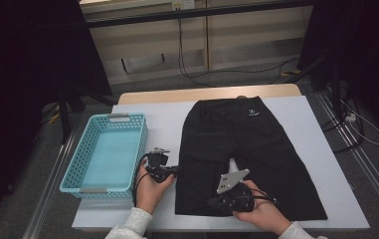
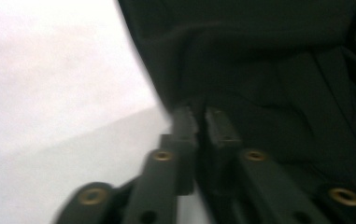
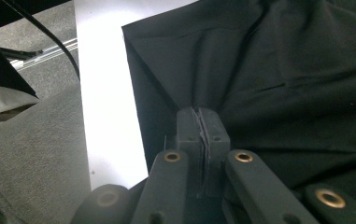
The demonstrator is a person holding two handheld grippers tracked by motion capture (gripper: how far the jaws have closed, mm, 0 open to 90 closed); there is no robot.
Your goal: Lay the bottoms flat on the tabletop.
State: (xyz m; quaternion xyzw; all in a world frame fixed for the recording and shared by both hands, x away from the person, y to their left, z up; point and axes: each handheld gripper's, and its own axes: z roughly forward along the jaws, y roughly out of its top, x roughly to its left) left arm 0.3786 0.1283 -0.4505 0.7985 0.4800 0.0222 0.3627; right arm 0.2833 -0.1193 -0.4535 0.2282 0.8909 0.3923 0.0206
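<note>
Black shorts [image 1: 246, 149] spread flat on table [image 1: 167, 119], beside empty basket [image 1: 108, 152]. Left gripper [image 2: 196, 122] nearly closed on leg's outer edge; right gripper [image 3: 200, 122] clamped on hem fold. Risk: thin left-side grip slipping once lifted, dropping that edge.

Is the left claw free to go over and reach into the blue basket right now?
Probably not yet. The left claw looks shut on the edge of the black shorts. The blue basket sits close beside it with nothing between, so once it lets go, the way looks clear.
</note>
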